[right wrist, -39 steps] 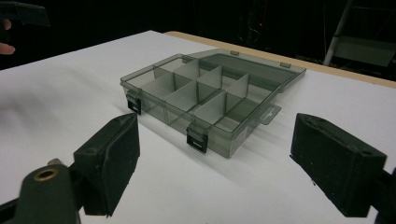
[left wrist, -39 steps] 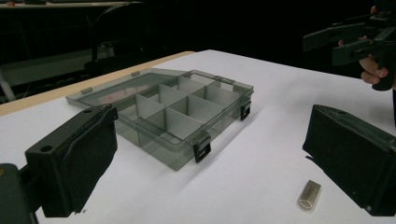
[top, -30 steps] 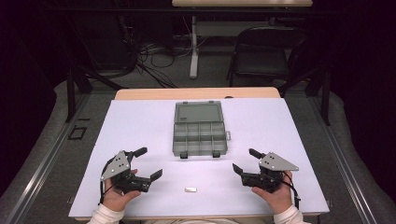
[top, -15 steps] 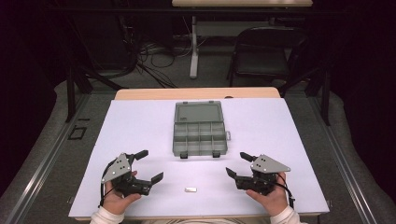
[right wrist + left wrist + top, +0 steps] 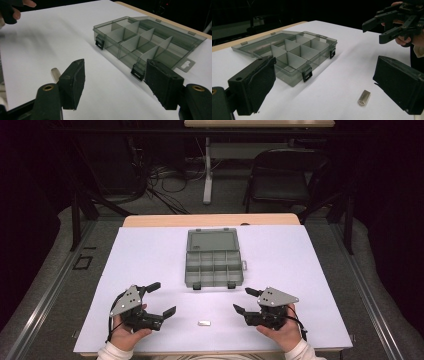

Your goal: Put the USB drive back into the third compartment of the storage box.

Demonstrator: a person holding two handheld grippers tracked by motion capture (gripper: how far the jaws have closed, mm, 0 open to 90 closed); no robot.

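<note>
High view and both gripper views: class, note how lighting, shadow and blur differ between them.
High view: bright white table, dark surroundings. Left gripper view: sharp compartment box and small metal piece, each casting a soft shadow; near jaws look oversized. Right gripper view: the far left of the sheet is smeared; the box's latches are crisp.

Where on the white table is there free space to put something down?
Wide bare patches of the white table lie left and right of the open organizer box. It is crowded near the front edge: left hand-held gripper, small metal piece, right hand-held gripper.
</note>
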